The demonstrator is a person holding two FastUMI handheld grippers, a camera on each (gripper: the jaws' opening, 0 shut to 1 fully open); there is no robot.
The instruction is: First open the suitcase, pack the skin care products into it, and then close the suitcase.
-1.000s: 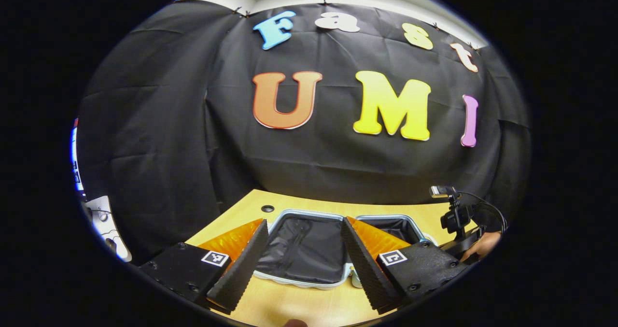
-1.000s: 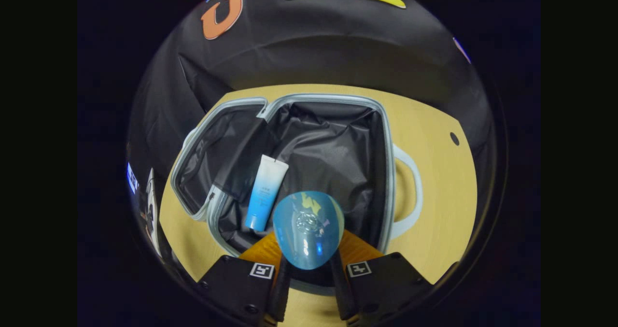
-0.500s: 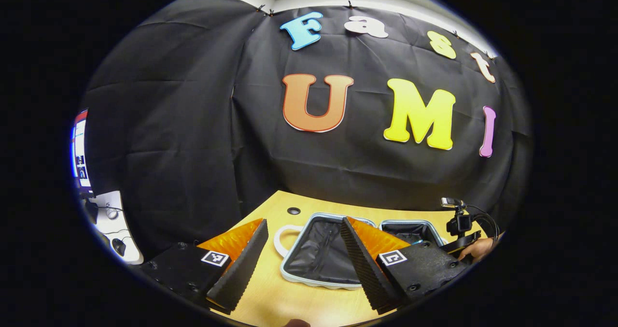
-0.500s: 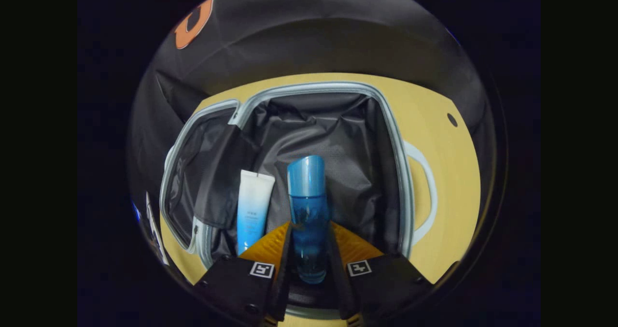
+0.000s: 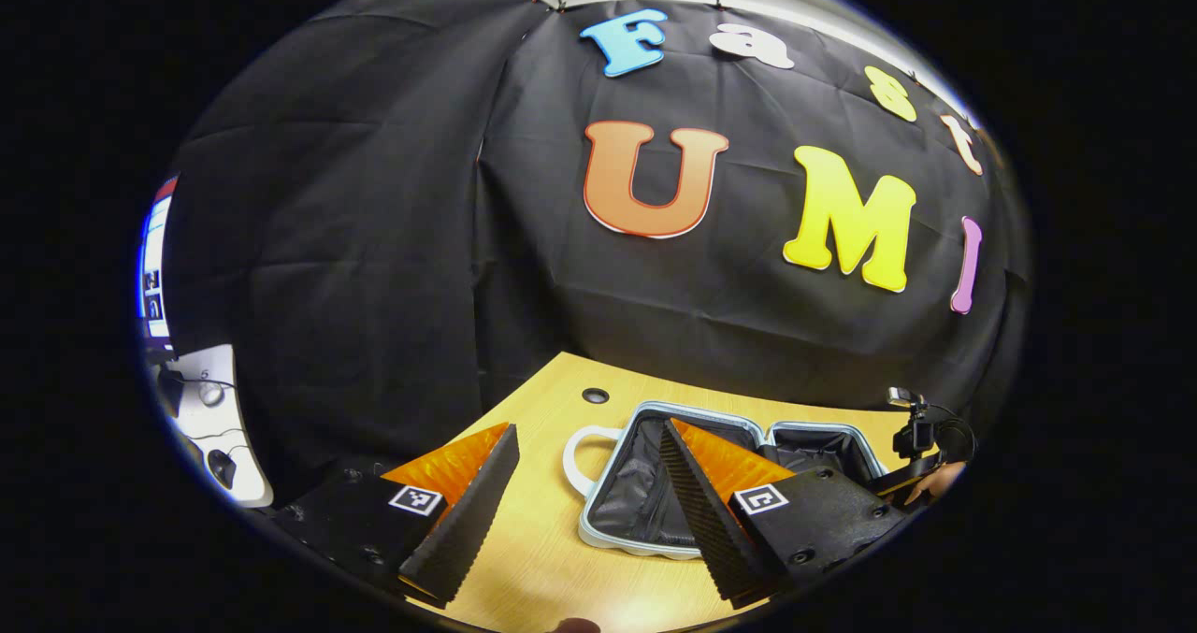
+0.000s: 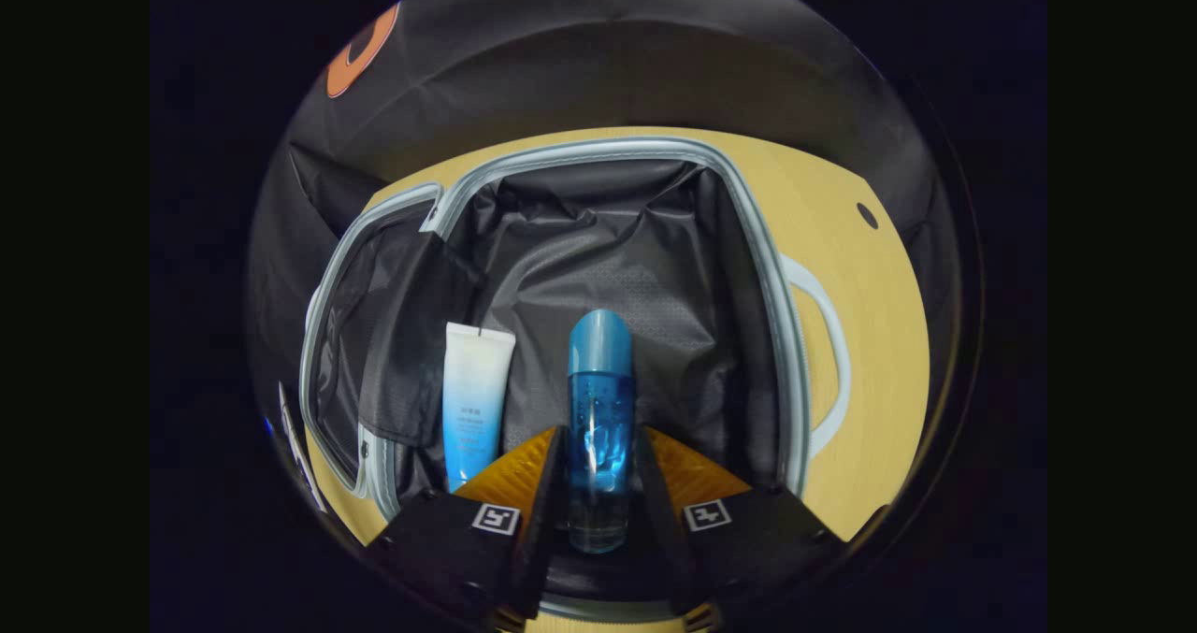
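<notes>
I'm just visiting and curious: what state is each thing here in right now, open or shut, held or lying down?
Suitcase: open, both halves flat on the table.
Blue bottle: clamped between the right gripper's fingers, over the suitcase's lining.
White and blue tube: lying loose inside the suitcase, beside the bottle.
Left gripper: open, holding nothing, above the table.

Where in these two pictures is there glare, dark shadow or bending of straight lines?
Right gripper view: small highlights glint on the blue bottle; the suitcase lining is dim, its rim bowed by the fisheye. Left gripper view: soft glare on the table, whose edge curves.
</notes>
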